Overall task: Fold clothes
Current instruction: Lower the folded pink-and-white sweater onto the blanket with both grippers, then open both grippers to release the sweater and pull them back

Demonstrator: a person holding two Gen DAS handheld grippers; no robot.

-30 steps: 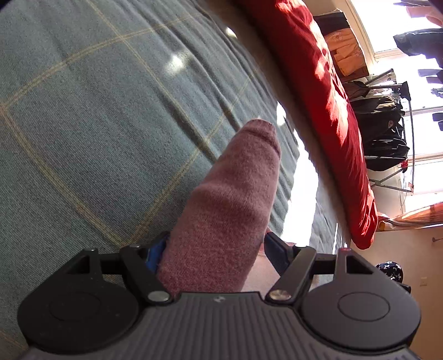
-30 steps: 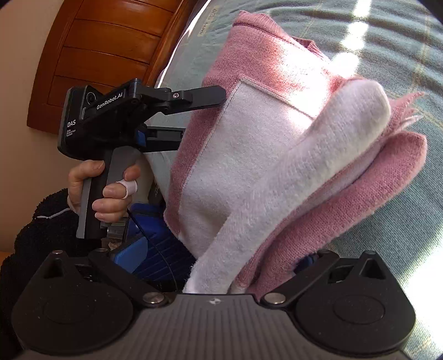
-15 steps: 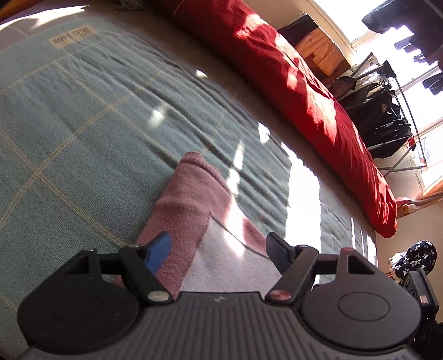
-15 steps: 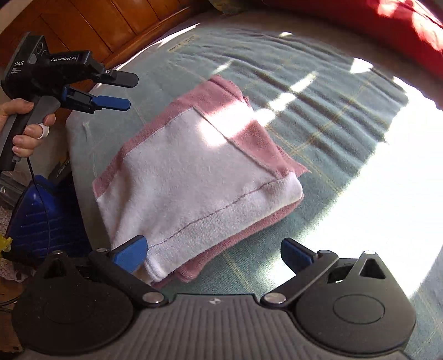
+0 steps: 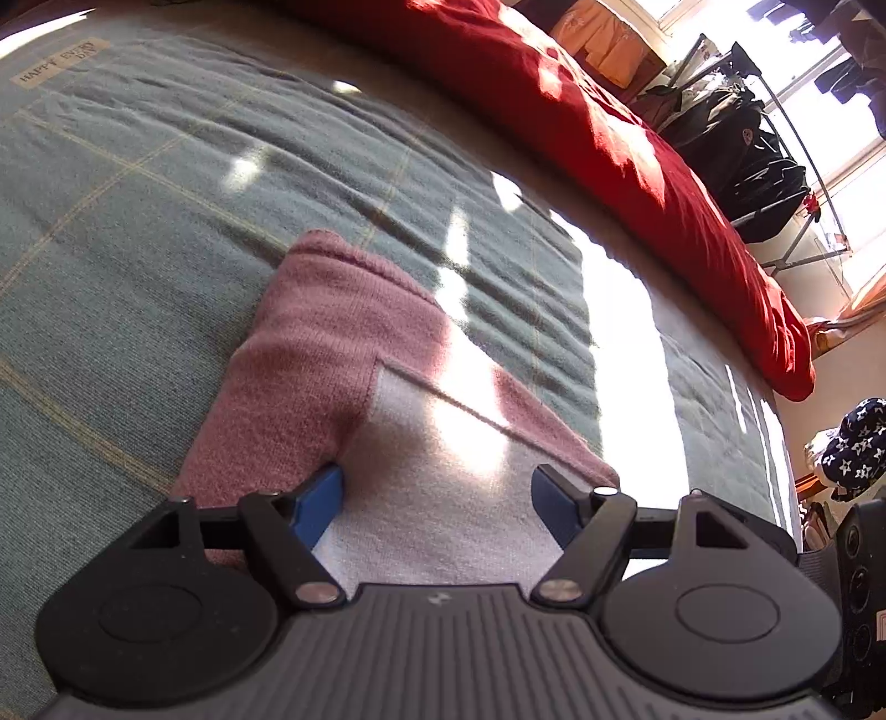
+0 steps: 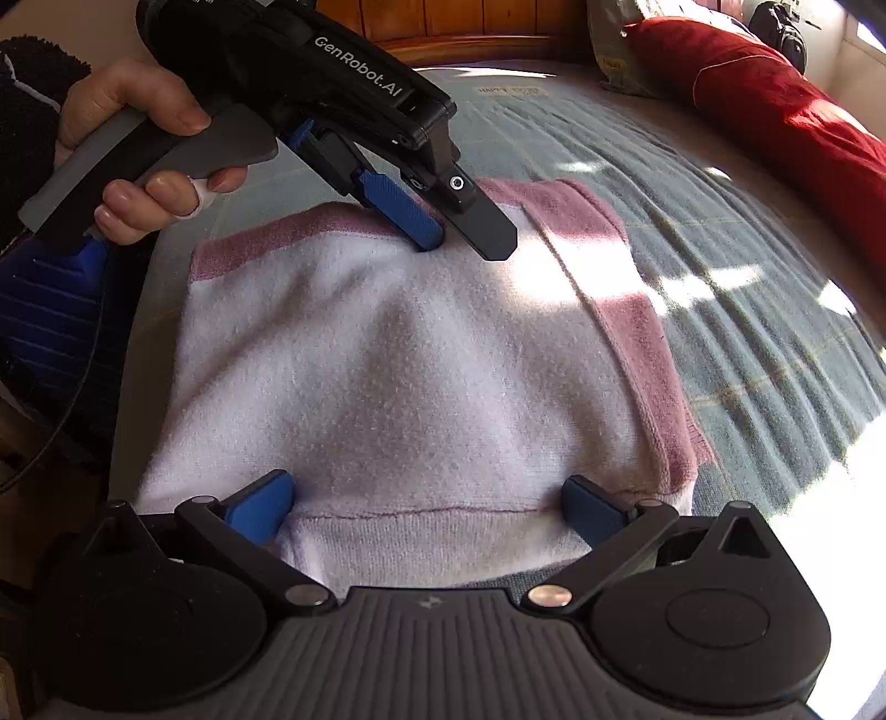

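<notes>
A folded pink and white garment (image 6: 421, 376) lies flat on the teal checked blanket (image 6: 747, 343). My right gripper (image 6: 426, 507) is open, its blue pads spread across the garment's near edge with the white panel between them. A hand holds my left gripper (image 6: 465, 246) at the garment's far edge, fingertips down on the cloth. In the left wrist view, the left gripper (image 5: 437, 504) is open, low over the garment (image 5: 354, 354), and one blue pad (image 5: 318, 507) touches the pink fold. Neither gripper holds any cloth.
A red bolster (image 5: 637, 149) runs along the far side of the bed (image 5: 138, 183). A rack of dark jackets (image 5: 742, 160) stands by the window. A wooden headboard (image 6: 470, 22) is behind the bed, and a blue ribbed object (image 6: 50, 332) sits at the left edge.
One second ago both grippers held the garment up, shut on it. They let it go onto the blanket, and now both stand open, lowered onto its edges.
</notes>
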